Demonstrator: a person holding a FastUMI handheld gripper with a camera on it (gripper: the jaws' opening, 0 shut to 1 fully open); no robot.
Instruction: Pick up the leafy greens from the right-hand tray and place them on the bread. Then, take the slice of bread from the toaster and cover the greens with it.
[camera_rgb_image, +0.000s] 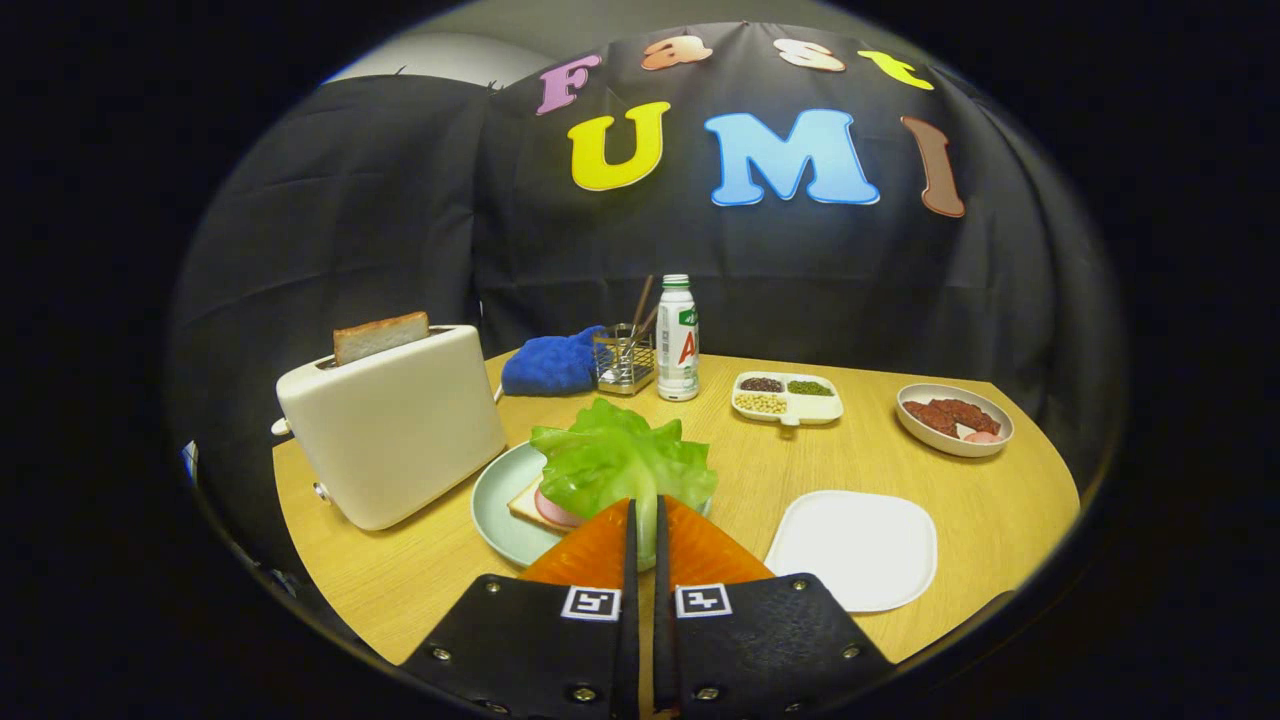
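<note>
Claw: the gripper (645, 520) is sitting at the bottom centre of the frame, its two fingers drawn nearly together and pinching the lower edge of the leafy greens (620, 462), so it is gripping the leaf.
Greens: the leaf is standing up, ruffled and bright, just ahead of the fingertips in the middle of the frame, and it is hanging over the bread.
Bread on plate: a slice (528, 505) is peeking out at the leaf's lower left, with a pink round of something (556, 512) lying on it; whether the leaf is touching them, I cannot tell.
Plate: the pale green round plate (500, 500) is carrying that slice, left of centre, just beside the toaster.
Right-hand tray: the white square tray (855, 548) is lying bare at lower right, beside the fingers.
Toaster: the cream toaster (395, 425) is standing at left, and a slice of toast (380, 336) is poking up out of its slot.
Back of the table: a blue cloth (550, 365), a wire holder with sticks (623, 358) and a white bottle (677, 340) are lining up at upper centre.
Far right: a divided dish of beans (787, 398) and a bowl of reddish pieces (955, 418) are sitting well apart from the claw.
Table: the round wooden table (400, 590) is bearing it all.
</note>
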